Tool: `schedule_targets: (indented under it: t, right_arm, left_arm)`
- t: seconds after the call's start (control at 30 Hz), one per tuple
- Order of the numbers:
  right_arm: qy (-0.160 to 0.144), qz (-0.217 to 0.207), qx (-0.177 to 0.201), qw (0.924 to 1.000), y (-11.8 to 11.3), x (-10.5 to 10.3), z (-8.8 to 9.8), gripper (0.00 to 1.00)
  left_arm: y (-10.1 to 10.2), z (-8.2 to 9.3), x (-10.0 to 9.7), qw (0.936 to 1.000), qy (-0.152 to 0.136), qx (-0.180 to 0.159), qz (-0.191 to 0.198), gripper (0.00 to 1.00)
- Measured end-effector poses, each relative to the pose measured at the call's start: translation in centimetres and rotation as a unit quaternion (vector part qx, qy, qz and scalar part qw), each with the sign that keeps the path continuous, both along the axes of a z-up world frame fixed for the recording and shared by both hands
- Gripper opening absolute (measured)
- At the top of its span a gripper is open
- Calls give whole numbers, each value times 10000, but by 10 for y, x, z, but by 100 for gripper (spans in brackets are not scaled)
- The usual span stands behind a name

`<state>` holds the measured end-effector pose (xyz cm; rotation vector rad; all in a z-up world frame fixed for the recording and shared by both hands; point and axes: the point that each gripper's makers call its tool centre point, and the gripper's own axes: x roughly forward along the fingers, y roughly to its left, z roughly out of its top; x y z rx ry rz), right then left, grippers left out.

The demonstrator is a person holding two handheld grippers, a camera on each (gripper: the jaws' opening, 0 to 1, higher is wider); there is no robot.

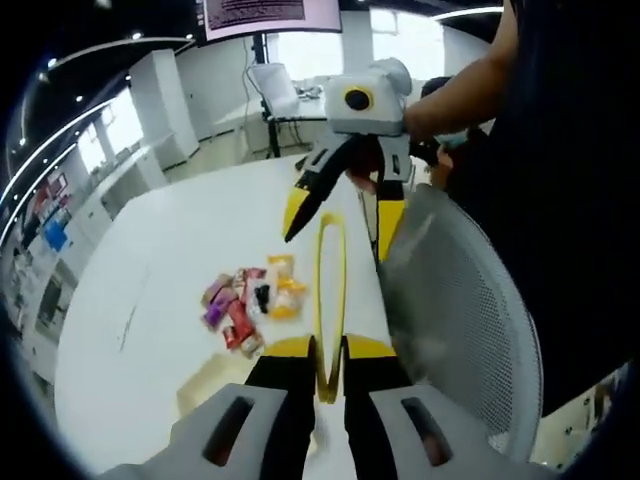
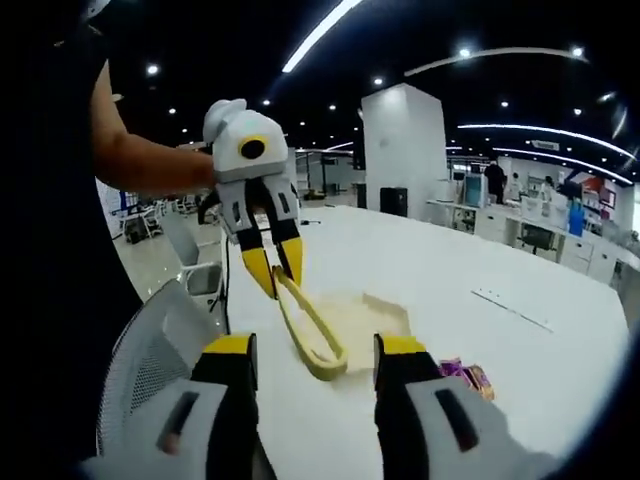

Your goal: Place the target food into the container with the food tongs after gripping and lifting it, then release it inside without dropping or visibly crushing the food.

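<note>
My left gripper (image 1: 328, 352) is shut on one end of the yellow food tongs (image 1: 320, 290), which stick out forward over the white table (image 1: 180, 240). My right gripper (image 1: 340, 220) comes in from the top, open, its yellow tips either side of the tongs' far end. In the right gripper view my right gripper (image 2: 315, 350) stands open around the tongs (image 2: 325, 372), with the left gripper (image 2: 277, 275) shut on their other end. A pile of small coloured food packets (image 1: 250, 300) (image 2: 460, 375) lies on the table beside a shallow beige container (image 1: 205, 385) (image 2: 385, 315).
A white mesh chair (image 1: 470, 310) (image 2: 150, 360) stands against the table edge beside both grippers. A person's arm and dark clothes fill that side. Desks, screens and people stand far off in the room behind the table (image 2: 480, 270).
</note>
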<state>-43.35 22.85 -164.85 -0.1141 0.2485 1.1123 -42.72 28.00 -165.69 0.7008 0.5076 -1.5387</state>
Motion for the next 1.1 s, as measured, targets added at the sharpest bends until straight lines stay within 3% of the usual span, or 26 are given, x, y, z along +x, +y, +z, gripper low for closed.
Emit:
schedule_targets:
  t: [0.1,0.3,0.53,0.87,1.1]
  right_arm:
    - [-150,148,21,9998,5,0,15,38]
    - [-302,363,283,9985,17,0,45,34]
    - [-344,582,491,9965,30,-5,65,30]
    - [-400,763,725,9936,36,-9,89,23]
    - [-12,843,824,9930,38,-10,87,21]
  left_arm:
    - [-3,22,-3,9998,73,-200,-54,4]
    - [-3,50,-8,9990,109,-395,-179,4]
    - [-8,74,-14,9965,252,-767,-196,4]
    - [-20,92,-23,9919,423,-1172,-232,4]
    - [-20,89,-23,9917,553,-1132,-242,8]
